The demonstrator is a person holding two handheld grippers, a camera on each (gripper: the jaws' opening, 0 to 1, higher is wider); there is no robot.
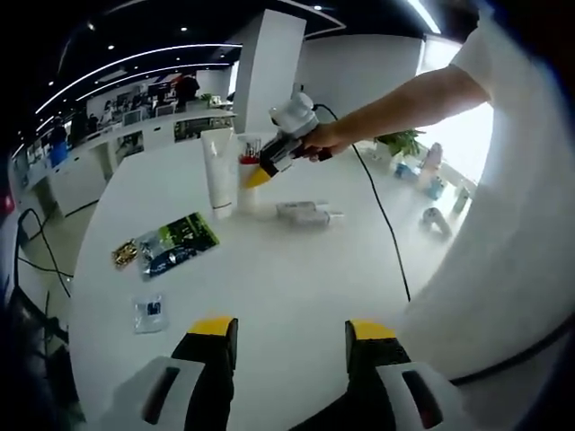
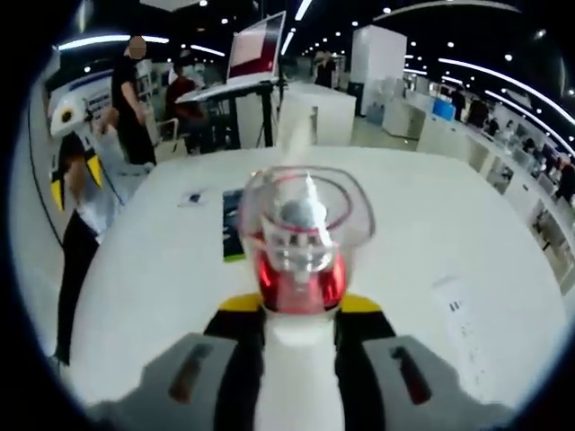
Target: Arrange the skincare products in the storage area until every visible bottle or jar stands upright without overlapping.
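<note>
Right gripper (image 2: 296, 310) clamped on what looks like a red-collared pump bottle (image 2: 299, 242), left gripper (image 1: 292, 330) released above white table (image 1: 296, 260)

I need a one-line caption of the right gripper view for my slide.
Right gripper clamps a red-collared pump bottle with clear cap above the white table.

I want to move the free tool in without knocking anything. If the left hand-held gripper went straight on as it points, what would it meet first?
Probably bare white table: the left hand-held gripper is open, with nothing close ahead. Further on lies the small product lying flat, though depth is unclear.
</note>
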